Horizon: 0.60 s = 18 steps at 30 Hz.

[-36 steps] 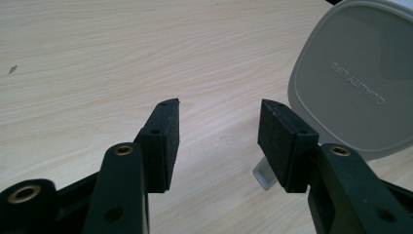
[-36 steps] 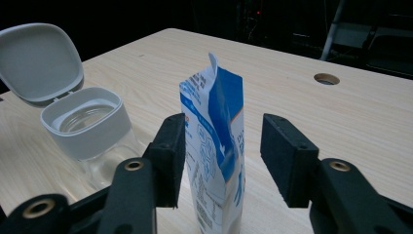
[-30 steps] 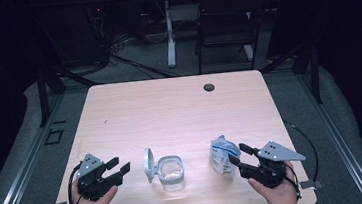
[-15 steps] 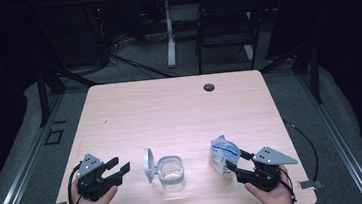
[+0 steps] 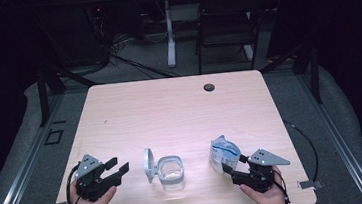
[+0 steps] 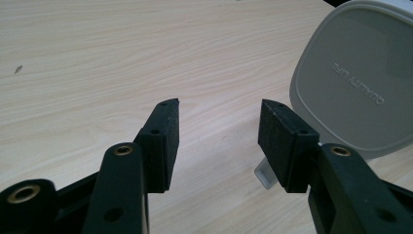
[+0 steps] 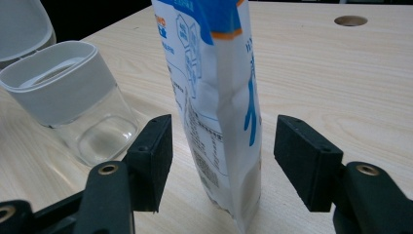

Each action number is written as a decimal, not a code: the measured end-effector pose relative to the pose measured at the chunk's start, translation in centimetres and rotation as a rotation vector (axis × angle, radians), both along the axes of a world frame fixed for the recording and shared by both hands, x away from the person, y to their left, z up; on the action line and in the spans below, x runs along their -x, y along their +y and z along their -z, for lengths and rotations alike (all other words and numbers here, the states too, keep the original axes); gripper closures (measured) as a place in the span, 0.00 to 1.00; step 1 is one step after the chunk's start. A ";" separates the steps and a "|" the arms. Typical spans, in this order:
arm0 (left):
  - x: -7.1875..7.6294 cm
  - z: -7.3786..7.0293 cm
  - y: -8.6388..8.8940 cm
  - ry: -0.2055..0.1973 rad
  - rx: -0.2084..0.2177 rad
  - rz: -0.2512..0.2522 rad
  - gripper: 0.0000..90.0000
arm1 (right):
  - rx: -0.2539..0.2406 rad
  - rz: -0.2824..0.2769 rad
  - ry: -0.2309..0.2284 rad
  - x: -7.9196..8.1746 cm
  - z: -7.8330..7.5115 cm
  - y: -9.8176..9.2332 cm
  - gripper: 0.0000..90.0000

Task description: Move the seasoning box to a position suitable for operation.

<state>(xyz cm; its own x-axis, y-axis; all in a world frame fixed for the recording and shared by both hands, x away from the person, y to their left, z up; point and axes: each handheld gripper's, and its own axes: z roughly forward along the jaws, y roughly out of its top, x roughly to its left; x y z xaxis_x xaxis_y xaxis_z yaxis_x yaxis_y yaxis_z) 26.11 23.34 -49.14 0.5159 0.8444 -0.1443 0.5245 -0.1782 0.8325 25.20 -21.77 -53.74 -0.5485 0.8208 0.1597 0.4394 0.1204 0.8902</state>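
Right tongs (image 7: 221,158) have advanced, now straddling the upright pouch (image 7: 219,97) untouched.

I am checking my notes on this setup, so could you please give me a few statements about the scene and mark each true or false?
1. The white and blue standing pouch sits between the open right tongs. True.
2. The clear plastic container has its grey hinged lid shut. False: the lid stands open.
3. The left tongs grip the lid. False: they are open and hold nothing.
4. The light wooden table has a round hole near its far edge. True.
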 end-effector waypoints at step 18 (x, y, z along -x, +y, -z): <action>0.6 -0.2 0.9 0.000 0.001 -0.025 0.56 | -0.029 -0.006 0.074 -1.3 1.7 0.4 0.44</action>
<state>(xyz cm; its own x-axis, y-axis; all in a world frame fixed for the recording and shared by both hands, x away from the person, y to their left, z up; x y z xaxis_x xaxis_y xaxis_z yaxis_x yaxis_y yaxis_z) 25.55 24.29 -48.98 0.4945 0.8570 -0.1452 0.5285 -0.1638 0.8330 26.52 -21.36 -55.47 -0.5393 0.8118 0.2239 0.5036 0.0977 0.8584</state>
